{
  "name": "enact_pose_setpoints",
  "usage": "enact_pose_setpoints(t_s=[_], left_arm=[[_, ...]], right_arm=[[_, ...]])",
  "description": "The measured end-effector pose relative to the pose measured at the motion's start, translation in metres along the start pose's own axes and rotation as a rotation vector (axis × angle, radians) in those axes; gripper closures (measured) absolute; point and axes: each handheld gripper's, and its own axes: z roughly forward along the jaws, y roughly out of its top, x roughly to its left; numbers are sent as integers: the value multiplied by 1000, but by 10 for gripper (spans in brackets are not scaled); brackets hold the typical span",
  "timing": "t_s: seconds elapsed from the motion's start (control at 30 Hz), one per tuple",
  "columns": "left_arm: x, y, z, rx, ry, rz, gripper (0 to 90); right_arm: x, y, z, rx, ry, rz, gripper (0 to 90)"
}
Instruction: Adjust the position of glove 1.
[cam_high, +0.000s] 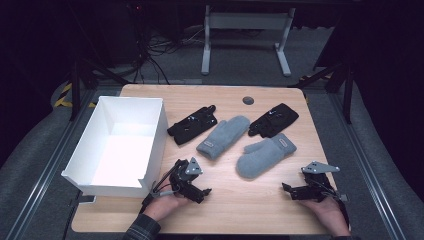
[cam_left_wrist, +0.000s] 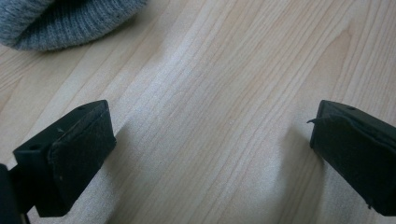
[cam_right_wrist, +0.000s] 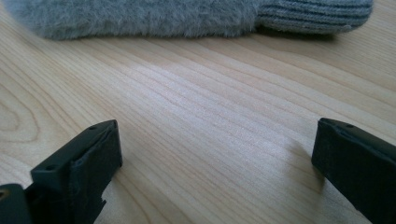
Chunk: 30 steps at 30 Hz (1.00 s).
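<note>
Nothing packed yet: white box (cam_high: 150, 107) bare inside, 2 grey mittens (cam_high: 223, 136) and 2 black gloves (cam_high: 192, 124) loose mid-tabletop (cam_high: 235, 210). Our left gripper (cam_high: 193, 187) and right gripper (cam_high: 296, 191) rest low near front edge, fingers spread, pinching nothing. All 4 left, we reckon.

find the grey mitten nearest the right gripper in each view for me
High view: the grey mitten lies right of centre on the table, up and left of the right gripper.
Right gripper view: it runs along the top edge, ribbed cuff at the right, beyond the open jaws.
Left gripper view: a grey knit edge sits top left; which mitten it is I cannot tell.
Shared landmark: the light wooden tabletop.
</note>
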Motion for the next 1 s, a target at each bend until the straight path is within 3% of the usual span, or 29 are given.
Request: enact_pose_setpoints(t_s=[0.23,0.3,0.37,0.43,0.47,0.5,0.53,0.6,0.8,0.93,1.0], left_arm=[[2,0,0,1,-10,7,1],[3,-1,-1,3,-15,16,1],[5,-1,-1,2,-23,26,1],[6,-1,-1,3,-29,35,1],[6,-1,-1,4,-30,36,2],[6,-1,-1,4,-30,36,3],[6,-1,-2,8,-30,37,3],[6,-1,-3,18,-30,35,4],[7,-3,-5,16,-25,30,4],[6,-4,-5,11,-22,28,6],[7,-6,-5,1,-27,28,6]], right_arm=[[0,0,-1,0,0,-6,22],[-1,-1,-2,1,7,-10,59],[-3,1,-6,12,7,-12,162],[-3,4,-9,19,8,-4,210],[-3,6,-11,17,5,-8,268],[-3,6,-11,17,5,-8,268],[0,11,-16,0,-7,-25,367],[0,12,-16,-2,-5,-27,416],[5,28,-19,-34,81,-22,747],[8,37,-16,-40,124,-30,875],[10,43,-14,-44,138,-34,896]])
